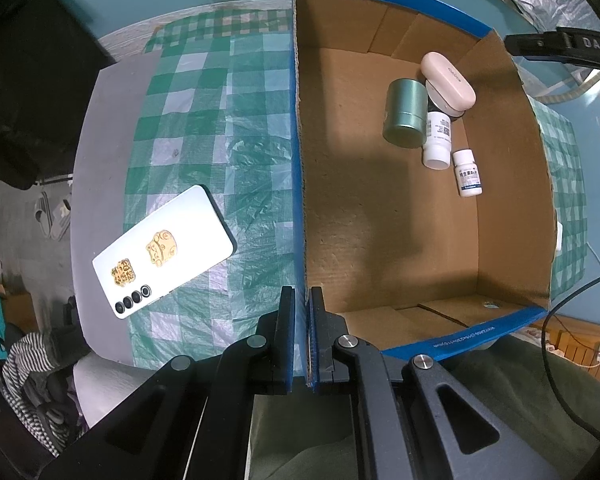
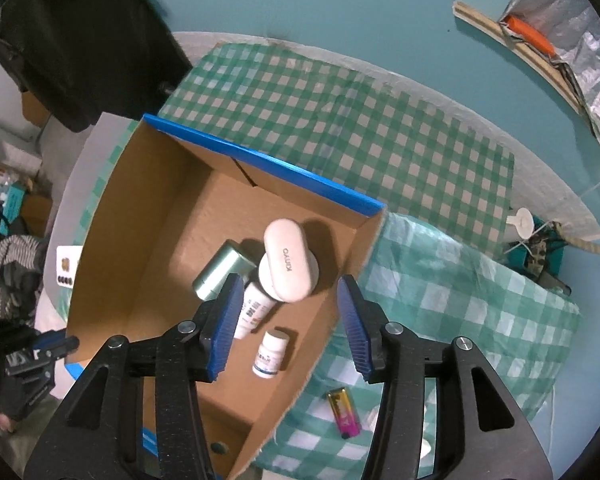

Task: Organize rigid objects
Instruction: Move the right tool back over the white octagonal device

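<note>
A cardboard box (image 1: 300, 160) with a blue rim stands on a green checked cloth. My left gripper (image 1: 301, 300) is shut on its left wall near the front corner. Inside lie a green tin (image 1: 405, 118), a white oval case (image 1: 448, 82), a larger white bottle (image 1: 437, 140) and a small white bottle (image 1: 467, 174). A white phone (image 1: 164, 246) lies face down on the cloth left of the box. My right gripper (image 2: 291, 284) hangs open above the box (image 2: 260, 156), over the oval case (image 2: 290, 256) and the small bottle (image 2: 270, 354), with nothing between its fingers.
A gold and pink lighter (image 2: 344, 416) lies on the cloth (image 2: 420, 152) just right of the box. A black bag (image 2: 80, 40) sits at the far left of the table. Crinkled foil (image 2: 580, 40) and a white disc (image 2: 523, 220) lie beyond the table's right edge.
</note>
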The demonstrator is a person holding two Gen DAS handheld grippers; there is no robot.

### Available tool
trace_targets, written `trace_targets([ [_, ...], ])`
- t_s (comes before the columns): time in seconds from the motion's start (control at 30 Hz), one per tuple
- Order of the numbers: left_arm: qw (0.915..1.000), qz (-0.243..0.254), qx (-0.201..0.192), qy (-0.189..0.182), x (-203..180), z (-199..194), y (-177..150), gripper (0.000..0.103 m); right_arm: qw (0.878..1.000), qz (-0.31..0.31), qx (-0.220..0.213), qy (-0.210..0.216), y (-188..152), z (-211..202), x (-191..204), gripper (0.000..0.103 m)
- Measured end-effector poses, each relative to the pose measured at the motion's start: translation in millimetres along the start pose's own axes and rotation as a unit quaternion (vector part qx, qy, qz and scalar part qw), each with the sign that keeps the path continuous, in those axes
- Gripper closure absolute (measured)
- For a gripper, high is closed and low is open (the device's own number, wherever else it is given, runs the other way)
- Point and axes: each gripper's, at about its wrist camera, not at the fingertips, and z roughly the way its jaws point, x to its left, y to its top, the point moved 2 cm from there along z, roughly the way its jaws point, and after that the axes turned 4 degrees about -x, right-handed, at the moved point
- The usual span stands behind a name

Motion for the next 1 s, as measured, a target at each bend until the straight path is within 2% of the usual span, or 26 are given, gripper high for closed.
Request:
trace_targets([
  [0.23, 1.0, 0.004, 0.001, 0.001, -1, 0, 0, 0.097, 1.0, 0.013, -0.005, -0.005, -12, -14, -12, 0.053],
  [0.47, 1.0, 0.003, 0.001, 0.001, -1, 0, 0, 0.097, 0.999, 0.032, -0.008, -0.015, -30, -26, -33, 0.045],
  [0.7, 1.0, 0.004, 0.001, 0.001, -1, 0, 0, 0.097, 0.995, 0.094, 0.008, -0.025, -59, -27, -74, 0.042],
  [1.0, 1.0, 0.004, 0.003, 0.001, -2, 0, 0, 0.097, 0.983, 0.18, 0.034, -0.025, -98, -15, -120, 0.042],
])
